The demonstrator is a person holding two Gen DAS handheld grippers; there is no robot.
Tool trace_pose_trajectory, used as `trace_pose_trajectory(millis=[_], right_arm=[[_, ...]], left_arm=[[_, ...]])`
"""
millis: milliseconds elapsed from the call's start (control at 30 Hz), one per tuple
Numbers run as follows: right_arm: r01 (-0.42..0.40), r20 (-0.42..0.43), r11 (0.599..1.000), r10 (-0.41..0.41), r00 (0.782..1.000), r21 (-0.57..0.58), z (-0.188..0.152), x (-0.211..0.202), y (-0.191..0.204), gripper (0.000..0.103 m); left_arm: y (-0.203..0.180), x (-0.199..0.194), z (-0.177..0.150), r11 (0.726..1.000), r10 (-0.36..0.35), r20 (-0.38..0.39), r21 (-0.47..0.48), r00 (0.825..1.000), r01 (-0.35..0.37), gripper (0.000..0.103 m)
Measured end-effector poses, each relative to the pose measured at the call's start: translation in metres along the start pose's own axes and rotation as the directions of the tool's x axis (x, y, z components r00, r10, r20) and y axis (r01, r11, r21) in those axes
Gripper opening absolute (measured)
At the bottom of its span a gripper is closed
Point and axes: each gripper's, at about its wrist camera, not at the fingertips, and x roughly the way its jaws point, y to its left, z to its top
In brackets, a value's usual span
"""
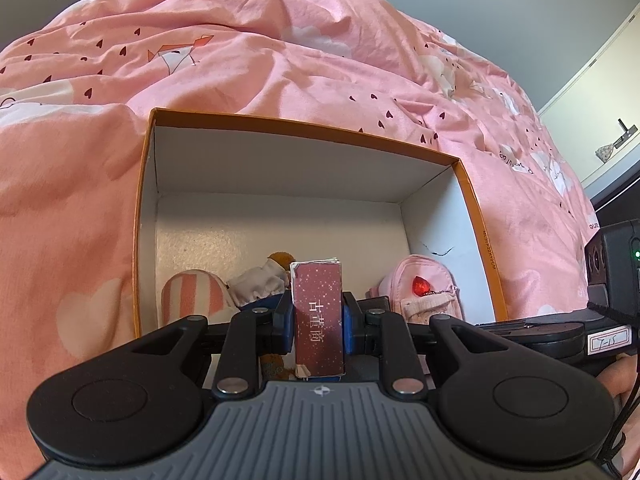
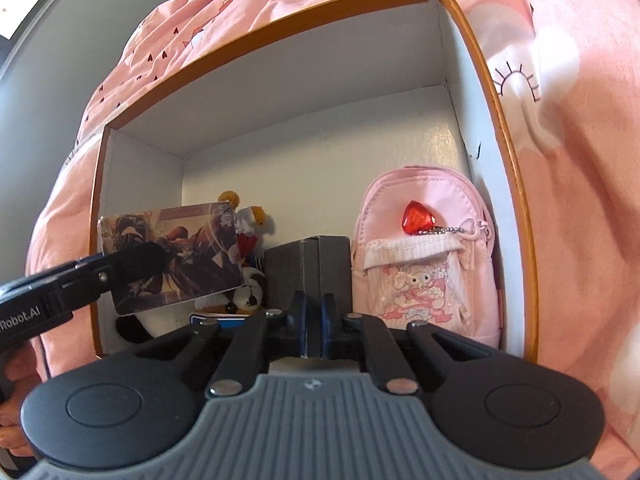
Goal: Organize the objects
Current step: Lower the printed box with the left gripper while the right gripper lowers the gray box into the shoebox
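Note:
An orange-rimmed cardboard box (image 1: 149,200) with a white inside lies on a pink bedcover. My left gripper (image 1: 318,320) is shut on a maroon card box (image 1: 318,316) with white characters, held upright over the box's near end. In the right wrist view the same card box (image 2: 176,256) shows its illustrated side, with the left gripper's finger (image 2: 132,266) on it. My right gripper (image 2: 314,320) is shut on a dark grey box (image 2: 316,264) inside the orange box (image 2: 516,184), next to a pink mini backpack (image 2: 432,256).
Inside the box lie a plush doll with orange hair (image 1: 264,280), a pink-striped item (image 1: 192,292) and the pink backpack with a red heart charm (image 1: 420,286). A black-and-white plush (image 2: 244,296) lies under the card box. The pink bedcover (image 1: 240,60) surrounds the box.

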Motion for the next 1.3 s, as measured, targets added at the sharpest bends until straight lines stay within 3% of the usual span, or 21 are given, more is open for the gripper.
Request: trace_pose_trajectory(millis=[133,267,400,567,667,900,1033,1133,1233,1300], right_arm=[[0.108,-0.034,0.993,-0.109,0.993,-0.040,0.000,0.016,0.006,0.004],[0.145,-0.047,0.987,-0.149,0.988,-0.073,-0.004,0.034,0.009,0.004],[0.145,-0.040,0.984,-0.150,0.988,-0.103,-0.002,0.028,0.011,0.005],[0.136,0.040,0.976,-0.131,0.991,-0.172,-0.001,0.005,0.020,0.008],[0.161,0.094,0.969,-0.145,0.985,-0.187,0.002,-0.005,0.020,0.008],[0.172,0.106,0.973,-0.157,0.982,-0.157,0.003,-0.010,0.011,0.008],[0.164,0.101,0.975,-0.150,0.984,-0.153,0.004,-0.012,0.007,0.008],[0.154,0.104,0.977,-0.140,0.985,-0.149,0.000,-0.011,0.006,0.009],[0.147,0.108,0.979,-0.132,0.985,-0.144,-0.002,-0.011,0.006,0.009],[0.146,0.108,0.979,-0.131,0.985,-0.144,-0.002,-0.012,0.005,0.009]], left_arm=[[0.001,0.000,0.001,1.000,-0.008,-0.002,-0.007,1.000,0.008,0.026],[0.004,0.002,-0.001,1.000,-0.017,-0.008,-0.009,1.000,0.017,0.025],[0.004,0.004,0.002,0.999,-0.034,-0.008,-0.006,0.999,0.034,0.025],[-0.006,0.004,0.003,0.996,-0.083,-0.015,0.028,0.996,0.083,0.025],[-0.011,0.009,0.002,0.992,-0.123,-0.038,0.021,0.992,0.124,0.025],[-0.011,0.029,-0.003,0.980,-0.196,-0.126,0.009,0.973,0.198,0.025],[-0.015,0.038,-0.002,0.979,-0.182,-0.200,0.051,0.963,0.196,0.025],[-0.012,0.041,-0.001,0.981,-0.191,-0.199,0.009,0.961,0.196,0.025],[-0.008,0.041,-0.003,0.983,-0.181,-0.155,-0.040,0.971,0.177,0.025],[-0.008,0.045,-0.005,0.982,-0.190,-0.179,-0.040,0.965,0.186,0.025]])
